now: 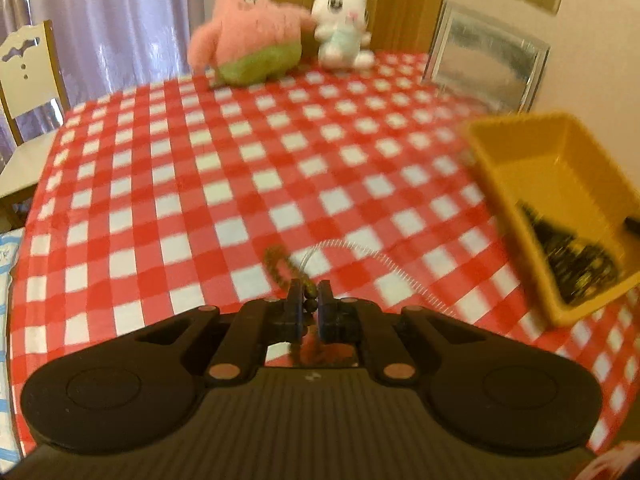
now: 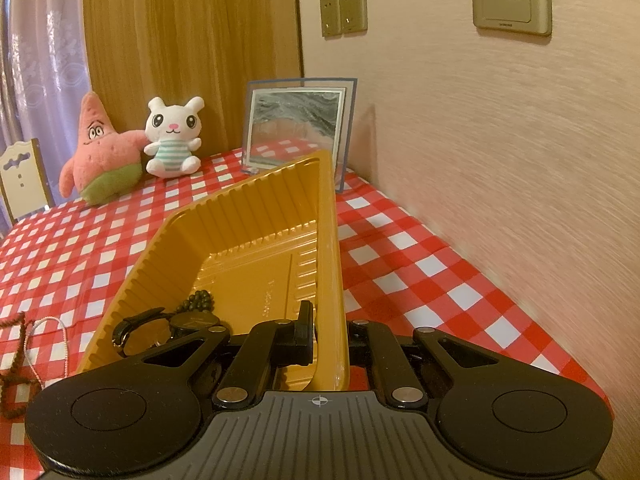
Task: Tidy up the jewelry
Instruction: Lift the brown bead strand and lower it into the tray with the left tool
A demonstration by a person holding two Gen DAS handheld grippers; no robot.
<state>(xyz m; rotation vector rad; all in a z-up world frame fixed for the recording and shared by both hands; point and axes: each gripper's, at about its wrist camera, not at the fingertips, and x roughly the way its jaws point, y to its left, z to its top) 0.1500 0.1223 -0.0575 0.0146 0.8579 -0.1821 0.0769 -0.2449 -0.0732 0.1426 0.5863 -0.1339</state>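
Observation:
In the left wrist view my left gripper (image 1: 310, 300) is shut on a brown bead string (image 1: 276, 266), which loops out past the fingertips just above the checked cloth. A thin pale chain (image 1: 360, 246) arcs across the cloth beyond it. To the right, the yellow tray (image 1: 516, 160) stands tilted, with dark jewelry (image 1: 576, 268) in its low corner. In the right wrist view my right gripper (image 2: 332, 332) is shut on the right rim of the yellow tray (image 2: 256, 240). A black watch (image 2: 136, 330) and dark beads (image 2: 198, 300) lie inside.
A pink star plush (image 2: 100, 152), a white bunny plush (image 2: 172, 140) and a framed picture (image 2: 296, 124) stand at the table's far edge. The wall runs close along the right side. A white chair (image 1: 28, 76) stands beyond the left edge.

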